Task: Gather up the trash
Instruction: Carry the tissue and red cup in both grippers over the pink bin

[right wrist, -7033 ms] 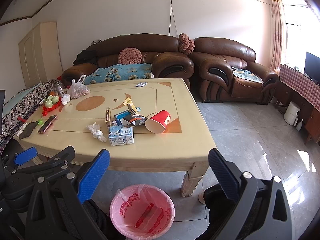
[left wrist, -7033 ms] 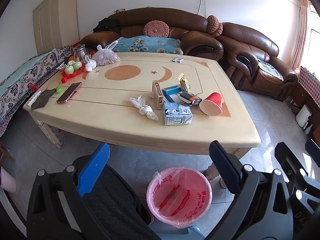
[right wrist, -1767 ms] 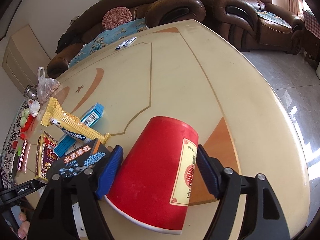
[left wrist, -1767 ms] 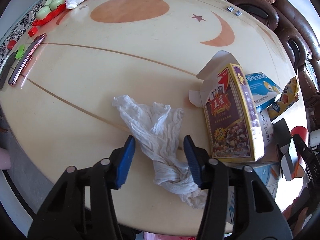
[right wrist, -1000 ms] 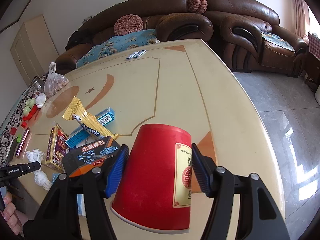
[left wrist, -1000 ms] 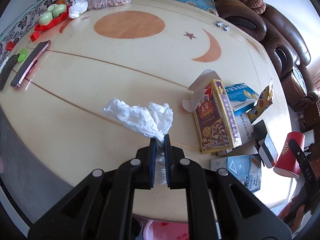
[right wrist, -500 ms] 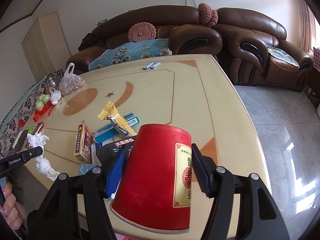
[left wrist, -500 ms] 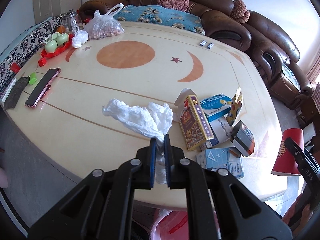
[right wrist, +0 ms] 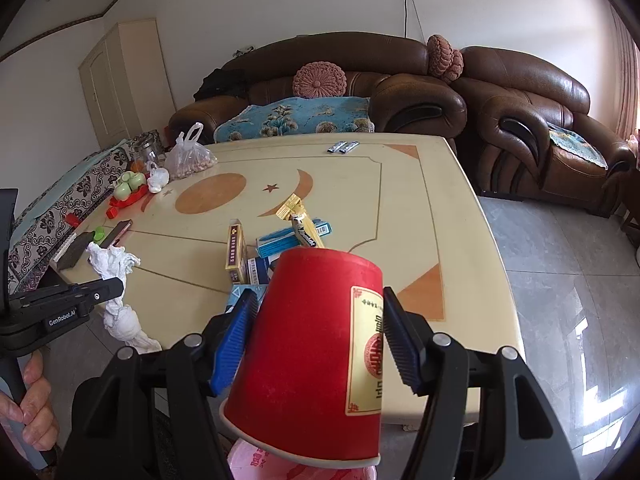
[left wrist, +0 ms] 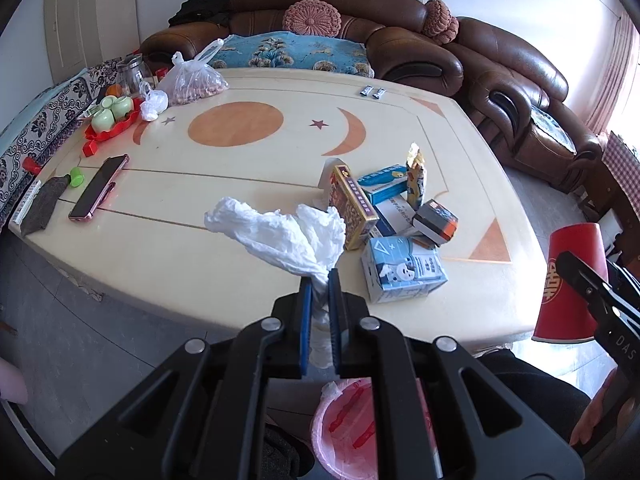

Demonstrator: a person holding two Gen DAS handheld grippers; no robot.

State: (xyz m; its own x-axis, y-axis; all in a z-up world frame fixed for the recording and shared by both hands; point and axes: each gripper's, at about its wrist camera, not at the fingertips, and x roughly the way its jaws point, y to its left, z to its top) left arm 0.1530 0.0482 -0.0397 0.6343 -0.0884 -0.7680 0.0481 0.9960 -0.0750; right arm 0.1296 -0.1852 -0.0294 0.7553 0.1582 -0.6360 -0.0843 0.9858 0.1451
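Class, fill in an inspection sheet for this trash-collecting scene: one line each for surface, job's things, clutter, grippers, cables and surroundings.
Surface: cream table with orange sun, moon and star inlays.
Job's things: white crumpled bag and red paper cup, both lifted; pink-lined trash bin on the floor below; cartons and boxes clustered on the table.
Clutter: phone, red tray of green cups, bag of nuts.
Grippers: left gripper shut on the white crumpled bag; right gripper shut on the red paper cup.
Cables: one wall cable behind the sofa.
Surroundings: brown leather sofa, grey tiled floor.
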